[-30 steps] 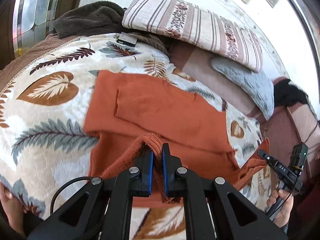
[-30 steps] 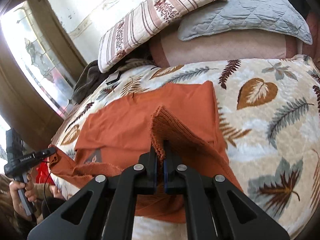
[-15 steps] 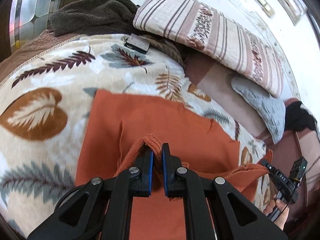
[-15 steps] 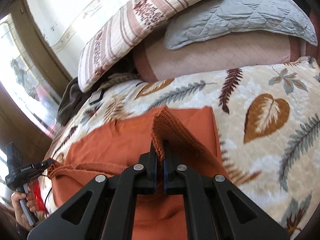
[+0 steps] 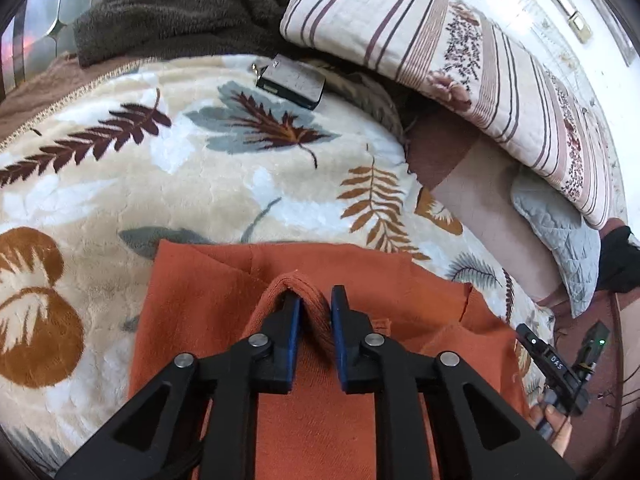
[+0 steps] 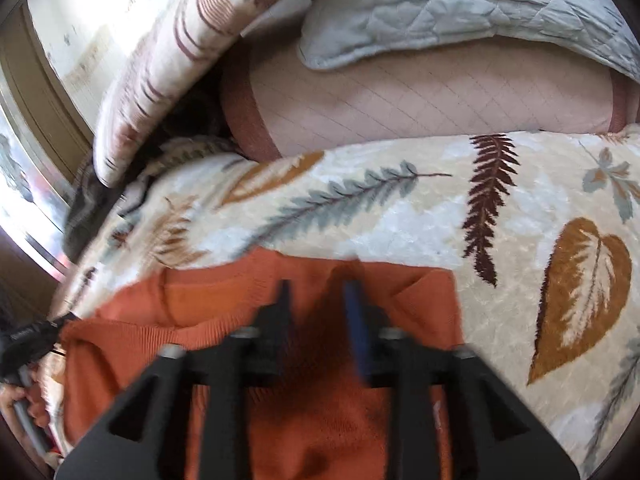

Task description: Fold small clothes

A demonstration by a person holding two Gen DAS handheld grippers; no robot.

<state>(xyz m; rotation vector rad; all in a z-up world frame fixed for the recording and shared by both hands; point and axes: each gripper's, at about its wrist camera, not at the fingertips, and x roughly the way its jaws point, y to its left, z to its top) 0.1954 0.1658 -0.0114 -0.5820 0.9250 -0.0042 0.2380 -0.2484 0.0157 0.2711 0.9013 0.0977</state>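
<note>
The orange knit point(image 5: 352, 420) lies folded on the leaf blanket point(image 5: 200, 184), below the striped pillow point(image 5: 460, 52). Soft, light, floppy; best pinched at the ribbed hem. Left gripper point(image 5: 313, 322) parted, hem loose between. Right gripper point(image 6: 318, 312) parted too.

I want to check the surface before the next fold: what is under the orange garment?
The orange garment lies on a plush leaf-print blanket, which shows on all sides around it. What lies beneath the blanket is covered.

Leaf-print blanket point(image 5: 224, 184), striped pillow point(image 5: 460, 52), grey quilted pillow point(image 6: 460, 8), dark towel point(image 5: 180, 4).
</note>
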